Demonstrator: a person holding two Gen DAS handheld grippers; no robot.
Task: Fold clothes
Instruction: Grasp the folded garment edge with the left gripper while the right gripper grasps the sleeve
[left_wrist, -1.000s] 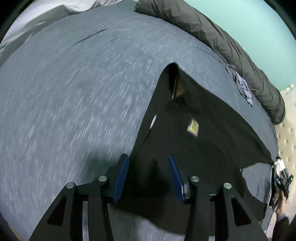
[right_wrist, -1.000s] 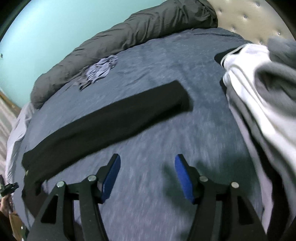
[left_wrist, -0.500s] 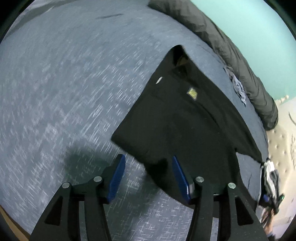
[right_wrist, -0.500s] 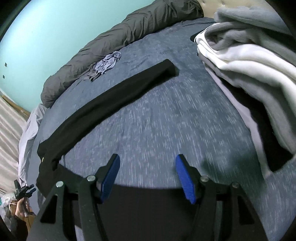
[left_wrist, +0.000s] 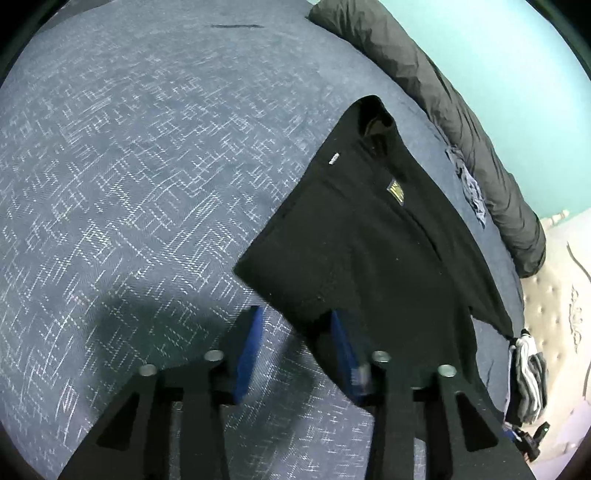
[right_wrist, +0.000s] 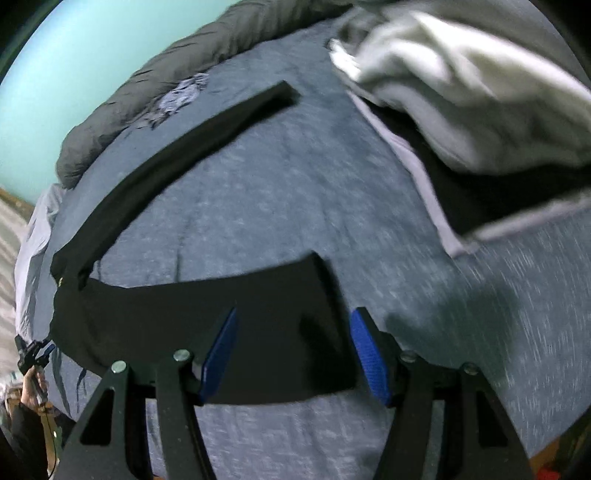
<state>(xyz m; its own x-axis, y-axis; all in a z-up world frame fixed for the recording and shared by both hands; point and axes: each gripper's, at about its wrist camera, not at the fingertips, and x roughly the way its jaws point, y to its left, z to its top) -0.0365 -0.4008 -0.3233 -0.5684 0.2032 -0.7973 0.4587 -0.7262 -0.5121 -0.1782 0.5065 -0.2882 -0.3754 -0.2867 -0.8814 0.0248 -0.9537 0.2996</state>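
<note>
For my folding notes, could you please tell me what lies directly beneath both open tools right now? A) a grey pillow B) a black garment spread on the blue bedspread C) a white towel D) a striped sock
B: the black garment lies flat on the blue bedspread, under the open left tool and right tool.

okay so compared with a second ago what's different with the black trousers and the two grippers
The left gripper, open throughout, had the black trousers draped across its fingers a second ago; now only the waist corner lies between them. The right gripper, also open, has moved from bare bedspread to straddle the near trouser leg's end. The far leg stays stretched out, and the grey and white clothes pile stays put.
</note>
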